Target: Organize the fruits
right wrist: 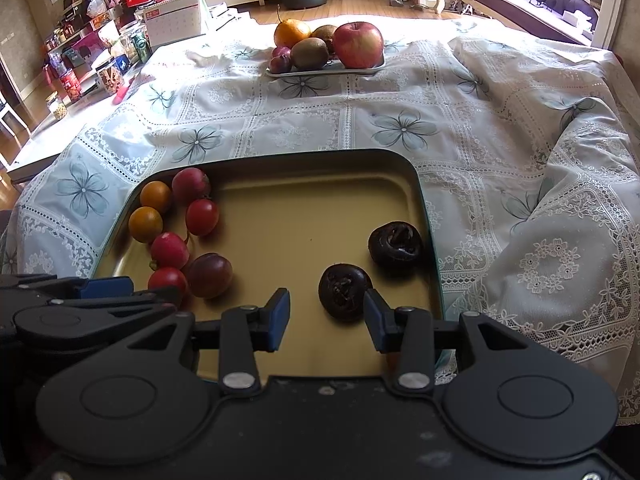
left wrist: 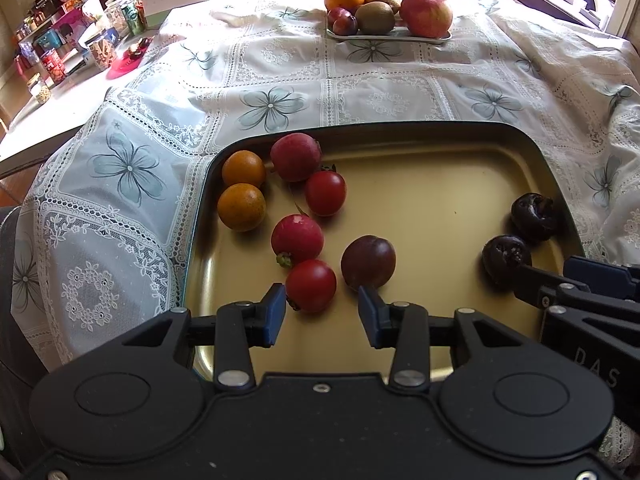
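Note:
A gold tray (left wrist: 440, 184) (right wrist: 312, 204) holds small fruits on the lace tablecloth. On its left lie two orange fruits (left wrist: 242, 186), two pink-red ones (left wrist: 297, 157), two red tomatoes (left wrist: 311, 285) and a dark plum (left wrist: 368, 262). Two black water chestnuts (right wrist: 345, 292) (right wrist: 396, 245) lie on its right. My left gripper (left wrist: 322, 314) hovers open, just short of the near tomato and the plum. Open as well, my right gripper (right wrist: 326, 318) hangs over the tray, the near chestnut just beyond its right finger. Nothing sits between either pair of pads.
At the far side of the table a white plate (left wrist: 390, 36) (right wrist: 326, 70) carries an orange, two kiwis, a big apple and small plums. Jars and boxes (left wrist: 60, 60) crowd a surface at the far left. Flowered cloth (right wrist: 400, 128) lies between tray and plate.

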`<state>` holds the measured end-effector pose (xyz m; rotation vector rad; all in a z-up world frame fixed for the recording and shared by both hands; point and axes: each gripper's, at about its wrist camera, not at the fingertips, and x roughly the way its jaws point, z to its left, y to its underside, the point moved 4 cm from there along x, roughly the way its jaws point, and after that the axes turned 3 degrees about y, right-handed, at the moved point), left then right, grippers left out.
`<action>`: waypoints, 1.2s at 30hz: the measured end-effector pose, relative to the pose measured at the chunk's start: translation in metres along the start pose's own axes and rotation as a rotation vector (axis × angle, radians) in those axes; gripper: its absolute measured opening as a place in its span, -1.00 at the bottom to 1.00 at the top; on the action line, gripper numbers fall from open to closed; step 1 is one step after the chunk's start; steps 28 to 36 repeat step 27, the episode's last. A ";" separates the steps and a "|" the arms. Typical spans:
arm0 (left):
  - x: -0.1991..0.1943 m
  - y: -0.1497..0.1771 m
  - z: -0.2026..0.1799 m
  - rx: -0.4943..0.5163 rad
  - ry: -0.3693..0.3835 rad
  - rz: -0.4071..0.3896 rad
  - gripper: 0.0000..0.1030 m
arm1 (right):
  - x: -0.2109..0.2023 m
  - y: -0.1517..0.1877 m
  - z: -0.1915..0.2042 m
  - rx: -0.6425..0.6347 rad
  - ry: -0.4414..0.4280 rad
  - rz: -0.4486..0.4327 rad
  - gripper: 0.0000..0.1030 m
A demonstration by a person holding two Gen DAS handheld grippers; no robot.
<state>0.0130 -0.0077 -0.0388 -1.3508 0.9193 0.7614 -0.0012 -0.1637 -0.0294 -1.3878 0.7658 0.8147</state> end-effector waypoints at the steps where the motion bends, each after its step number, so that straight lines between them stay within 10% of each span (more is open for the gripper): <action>1: 0.000 0.000 0.000 0.000 0.000 0.000 -0.04 | 0.000 0.000 0.000 0.000 -0.002 0.001 -0.16; 36: 0.000 -0.002 -0.001 0.003 0.001 -0.002 -0.04 | 0.000 0.000 0.001 -0.002 -0.006 0.003 -0.16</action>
